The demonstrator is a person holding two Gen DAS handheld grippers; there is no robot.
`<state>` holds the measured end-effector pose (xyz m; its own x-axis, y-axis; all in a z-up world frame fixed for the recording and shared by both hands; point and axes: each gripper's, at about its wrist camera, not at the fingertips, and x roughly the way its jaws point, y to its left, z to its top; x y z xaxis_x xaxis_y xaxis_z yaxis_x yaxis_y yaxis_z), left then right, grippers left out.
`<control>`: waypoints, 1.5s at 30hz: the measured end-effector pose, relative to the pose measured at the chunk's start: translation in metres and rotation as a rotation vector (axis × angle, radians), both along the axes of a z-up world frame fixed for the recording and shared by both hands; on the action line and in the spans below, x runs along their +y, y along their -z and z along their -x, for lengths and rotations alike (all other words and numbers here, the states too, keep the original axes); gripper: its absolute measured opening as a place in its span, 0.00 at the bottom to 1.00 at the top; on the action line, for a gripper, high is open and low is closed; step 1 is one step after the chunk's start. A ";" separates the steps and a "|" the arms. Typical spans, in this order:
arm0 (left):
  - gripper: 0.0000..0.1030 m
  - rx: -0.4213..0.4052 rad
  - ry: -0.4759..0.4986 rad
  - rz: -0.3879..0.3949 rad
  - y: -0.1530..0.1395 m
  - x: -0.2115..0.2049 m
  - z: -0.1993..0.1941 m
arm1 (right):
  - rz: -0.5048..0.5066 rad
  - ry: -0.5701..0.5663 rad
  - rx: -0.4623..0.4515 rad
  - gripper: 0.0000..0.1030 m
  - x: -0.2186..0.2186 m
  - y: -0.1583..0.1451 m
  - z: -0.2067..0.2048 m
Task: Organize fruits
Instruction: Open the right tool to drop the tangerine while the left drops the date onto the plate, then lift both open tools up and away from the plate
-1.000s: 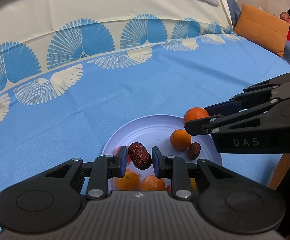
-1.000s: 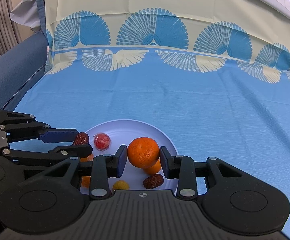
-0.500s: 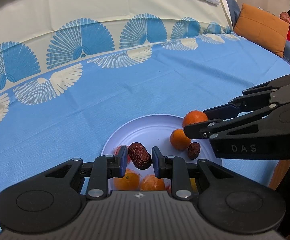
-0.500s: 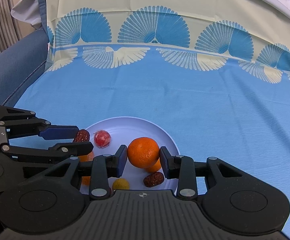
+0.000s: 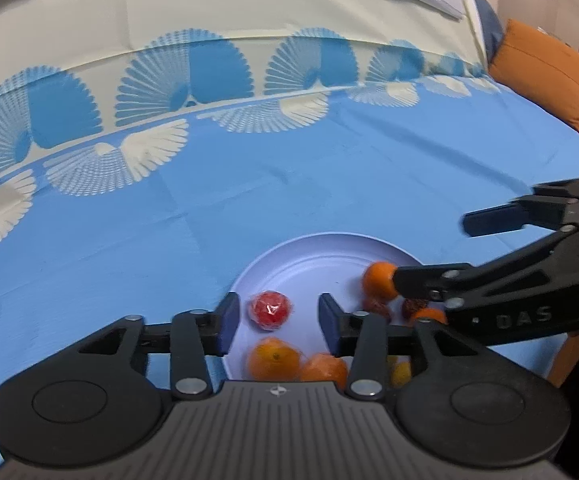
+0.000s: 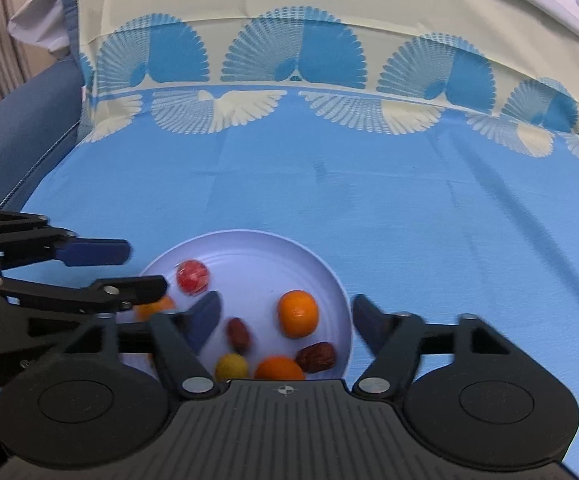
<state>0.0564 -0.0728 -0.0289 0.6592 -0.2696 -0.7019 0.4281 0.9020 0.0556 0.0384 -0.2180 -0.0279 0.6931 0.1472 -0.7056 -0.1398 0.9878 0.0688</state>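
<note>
A pale blue plate point(image 6: 325, 272) on the blue cloth holds the fruit: a red wrapped fruit point(image 6: 192, 276), an orange point(image 6: 298, 313), two brown dates point(image 6: 238, 334) point(image 6: 316, 357), a small yellow fruit point(image 6: 231, 367) and more oranges. My right gripper point(image 6: 285, 320) is open and empty above the plate's near side. My left gripper point(image 5: 275, 320) is open and empty, with the red fruit point(image 5: 270, 309) lying between its fingers on the plate point(image 5: 289, 264). Oranges point(image 5: 275, 360) point(image 5: 379, 280) lie near it.
The blue cloth point(image 6: 369, 184) with fan patterns covers the surface and rises at the back. An orange cushion point(image 5: 541, 72) is at the far right. A blue sofa arm point(image 6: 13, 140) is at the left. The surface's edge runs near the plate's right side point(image 5: 565, 356).
Both grippers have opened. The left has let go of the date and the right has let go of the orange; both fruits now lie on the plate.
</note>
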 end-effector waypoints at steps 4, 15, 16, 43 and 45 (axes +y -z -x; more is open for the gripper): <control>0.72 -0.015 -0.036 0.005 -0.008 0.009 0.005 | 0.004 0.022 -0.021 0.94 -0.004 -0.003 0.003; 0.93 0.063 -0.201 0.094 -0.026 0.034 0.028 | 0.012 0.066 -0.046 0.99 -0.014 -0.016 0.038; 0.93 0.096 -0.237 0.098 -0.023 0.036 0.033 | 0.006 0.075 -0.038 0.99 -0.015 -0.016 0.042; 0.98 0.283 -0.337 0.013 0.010 0.019 0.041 | 0.073 0.112 0.109 0.99 -0.009 0.009 0.044; 0.98 0.288 -0.339 0.017 0.010 0.019 0.040 | 0.073 0.114 0.114 0.99 -0.010 0.010 0.042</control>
<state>0.0160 -0.0538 -0.0392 0.4909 -0.0855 -0.8670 0.1041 0.9938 -0.0391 -0.0033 -0.2279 -0.0383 0.6173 0.0179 -0.7865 -0.0221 0.9997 0.0055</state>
